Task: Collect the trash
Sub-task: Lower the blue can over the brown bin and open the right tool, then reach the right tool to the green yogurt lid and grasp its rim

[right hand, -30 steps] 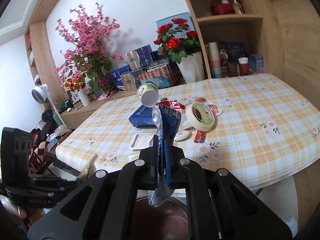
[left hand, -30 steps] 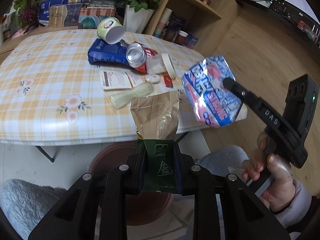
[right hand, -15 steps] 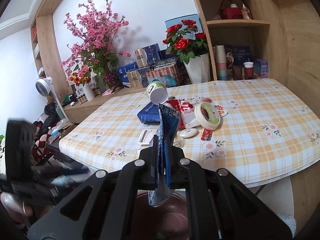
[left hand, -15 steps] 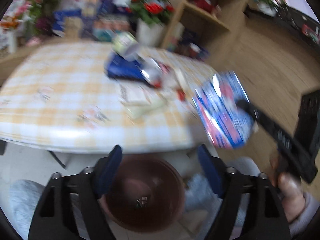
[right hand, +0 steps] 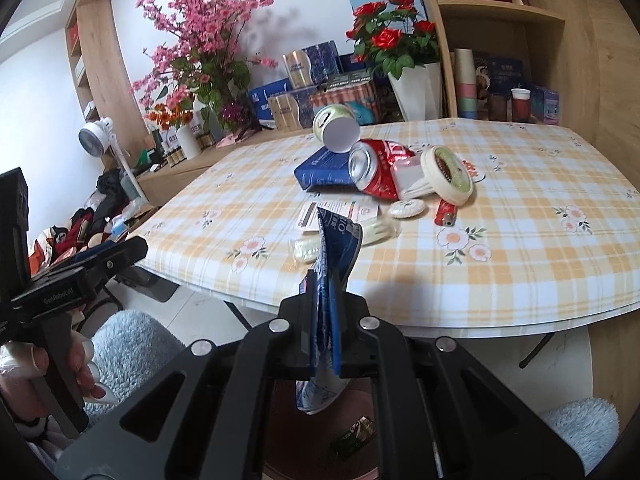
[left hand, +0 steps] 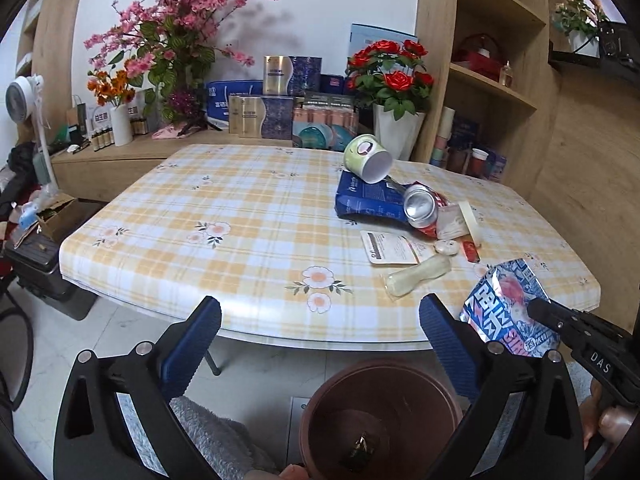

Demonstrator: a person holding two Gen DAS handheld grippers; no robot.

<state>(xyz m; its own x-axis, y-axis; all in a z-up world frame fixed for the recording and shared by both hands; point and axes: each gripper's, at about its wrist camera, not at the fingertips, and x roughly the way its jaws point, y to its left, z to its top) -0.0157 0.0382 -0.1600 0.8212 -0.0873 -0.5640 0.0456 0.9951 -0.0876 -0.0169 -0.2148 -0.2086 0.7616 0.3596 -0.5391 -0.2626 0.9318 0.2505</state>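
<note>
Now my right gripper (right hand: pixel 325 332) pinches the blue wrapper (right hand: pixel 332 276) above the brown bin (left hand: pixel 380 420), which sits on the floor just off the table's (left hand: pixel 240 216) near edge. Releasing over the bin's middle should drop it cleanly. My left gripper (left hand: pixel 320 344) is spread, empty, with open room ahead toward the trash (left hand: pixel 408 216) far right.

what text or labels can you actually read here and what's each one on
"DAS": on the arm of the right tongs.
"GenRobot.AI": on the arm of the left tongs.
Large red-outlined white characters on the blue snack wrapper: too distorted to read.
Print on the white sachet, blue packet and back boxes: too small to read.
</note>
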